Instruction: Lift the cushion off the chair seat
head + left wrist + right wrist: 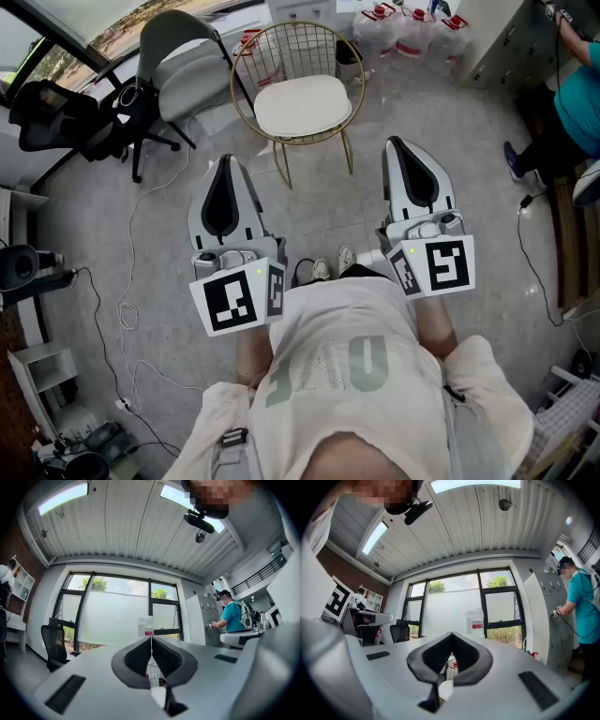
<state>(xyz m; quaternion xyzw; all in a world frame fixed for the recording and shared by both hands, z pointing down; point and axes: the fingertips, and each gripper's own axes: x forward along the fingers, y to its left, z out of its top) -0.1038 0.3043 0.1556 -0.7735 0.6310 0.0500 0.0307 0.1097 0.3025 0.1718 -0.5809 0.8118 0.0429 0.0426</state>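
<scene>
The left gripper (225, 161) and right gripper (397, 143) are closed and empty. They should open wide, then approach the white round cushion (302, 105) from both sides.

Cushion (302, 105), cream, rounded, unlifted: lay flat, filling the seat of the upright gold wire-framed chair (286, 47).

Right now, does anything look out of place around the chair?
Nothing much. The cushion lies flat and square on the chair seat. The only oddity is a loose white cable that snakes across the floor to the left.
</scene>
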